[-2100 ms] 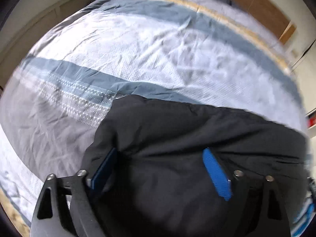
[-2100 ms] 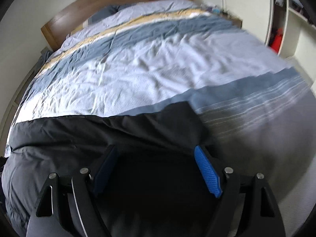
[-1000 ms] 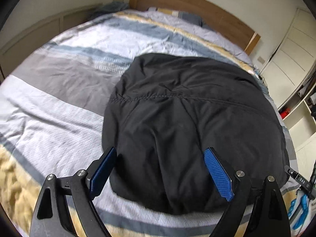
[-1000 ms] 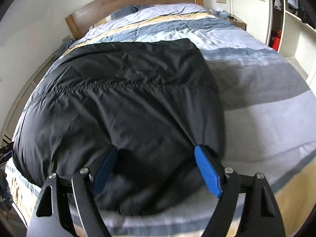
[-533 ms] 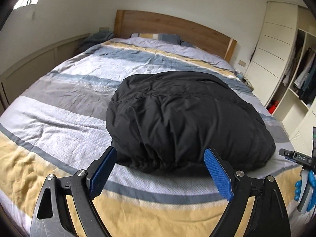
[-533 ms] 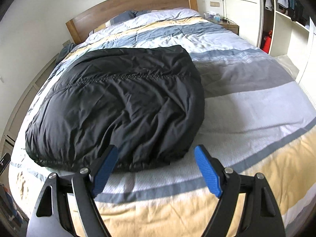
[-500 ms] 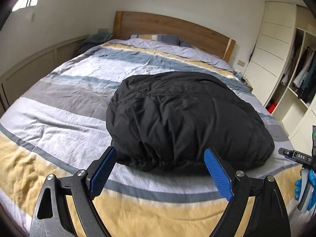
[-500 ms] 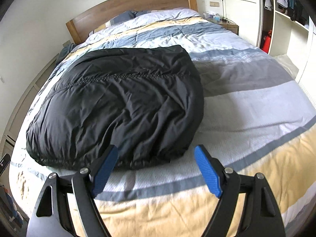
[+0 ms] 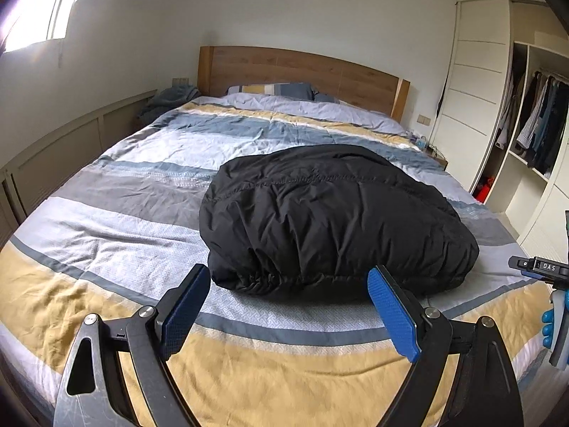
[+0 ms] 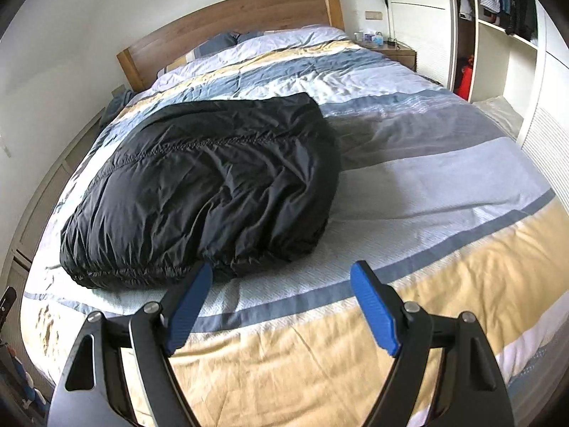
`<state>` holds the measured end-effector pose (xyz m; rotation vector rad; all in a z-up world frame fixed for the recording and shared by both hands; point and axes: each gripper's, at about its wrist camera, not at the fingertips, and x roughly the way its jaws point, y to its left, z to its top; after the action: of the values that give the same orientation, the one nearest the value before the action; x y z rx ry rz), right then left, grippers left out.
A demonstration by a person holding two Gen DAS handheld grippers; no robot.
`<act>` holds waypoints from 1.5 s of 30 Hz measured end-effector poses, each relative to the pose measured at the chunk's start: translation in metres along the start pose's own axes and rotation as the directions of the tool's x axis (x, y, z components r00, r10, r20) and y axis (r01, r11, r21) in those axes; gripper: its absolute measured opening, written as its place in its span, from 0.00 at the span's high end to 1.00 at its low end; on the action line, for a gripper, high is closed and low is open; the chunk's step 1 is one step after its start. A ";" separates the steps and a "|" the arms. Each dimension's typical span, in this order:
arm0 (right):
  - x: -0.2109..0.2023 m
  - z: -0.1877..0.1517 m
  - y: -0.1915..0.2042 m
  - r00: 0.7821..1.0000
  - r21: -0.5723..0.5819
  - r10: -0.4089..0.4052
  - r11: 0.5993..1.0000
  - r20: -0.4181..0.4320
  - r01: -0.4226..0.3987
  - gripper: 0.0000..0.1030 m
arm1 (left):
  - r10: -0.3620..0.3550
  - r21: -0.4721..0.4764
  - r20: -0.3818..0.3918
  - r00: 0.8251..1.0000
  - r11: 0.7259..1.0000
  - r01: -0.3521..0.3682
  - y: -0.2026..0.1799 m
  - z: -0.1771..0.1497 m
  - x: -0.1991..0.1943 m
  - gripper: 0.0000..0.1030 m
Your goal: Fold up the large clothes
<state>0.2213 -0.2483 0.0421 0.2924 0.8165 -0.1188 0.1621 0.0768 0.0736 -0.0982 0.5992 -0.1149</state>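
Note:
A black puffy jacket [image 9: 330, 220] lies folded in a thick bundle on the striped bedspread [image 9: 117, 220], near the foot half of the bed. It also shows in the right wrist view [image 10: 213, 185]. My left gripper [image 9: 288, 306] is open and empty, held back from the jacket's near hem above the yellow stripe. My right gripper [image 10: 281, 302] is open and empty, off the jacket's near right corner. The other gripper's tip [image 9: 540, 270] shows at the right edge of the left wrist view.
The wooden headboard [image 9: 302, 71] and pillows [image 9: 274, 89] are at the far end. A white wardrobe with hanging clothes [image 9: 537, 121] stands to the right. A bedside table [image 10: 394, 51] holds small items. A low panelled wall [image 9: 53, 142] runs along the left.
Both grippers let go of the jacket and pulled back and up from it. The jacket now rests folded on the bed, farther from both cameras.

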 end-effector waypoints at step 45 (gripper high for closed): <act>0.131 0.091 0.055 0.998 -0.162 0.068 0.984 0.007 -0.066 0.23 | 0.030 -0.036 -0.107 0.994 0.999 -0.034 0.036 0.088 0.166 0.01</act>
<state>0.3858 -0.2227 0.0167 0.1652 0.7976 0.0093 0.3508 0.0947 0.0495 -0.1198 0.7091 -0.0780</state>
